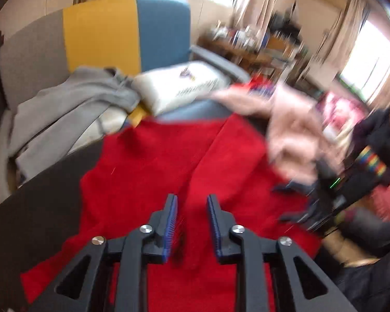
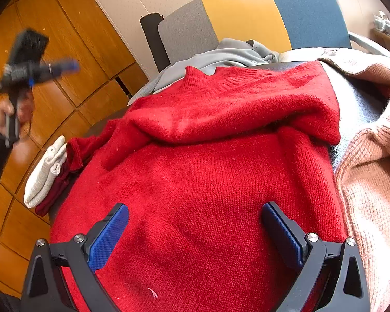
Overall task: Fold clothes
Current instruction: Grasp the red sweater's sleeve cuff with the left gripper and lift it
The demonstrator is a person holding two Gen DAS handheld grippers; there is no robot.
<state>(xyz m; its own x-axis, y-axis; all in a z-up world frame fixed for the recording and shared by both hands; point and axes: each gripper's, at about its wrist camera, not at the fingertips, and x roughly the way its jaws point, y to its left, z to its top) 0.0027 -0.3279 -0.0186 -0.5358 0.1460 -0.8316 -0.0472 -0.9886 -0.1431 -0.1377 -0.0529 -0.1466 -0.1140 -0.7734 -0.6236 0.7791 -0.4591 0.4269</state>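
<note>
Right wrist view shows the right gripper (image 2: 195, 230) spread wide over the red sweater (image 2: 208, 182) on the worktop (image 2: 356, 104), one sleeve folded across its chest, further folds outstanding, while the left gripper (image 1: 192, 223), part-spread and empty, hovers above, pink sweater (image 2: 371, 182) unfolded beside.

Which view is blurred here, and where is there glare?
Left wrist view: motion blur throughout, worst on the pink knit; windows blown out. Right wrist view: sharp on the red sweater; only the left gripper is smeared; fisheye bends both.
</note>
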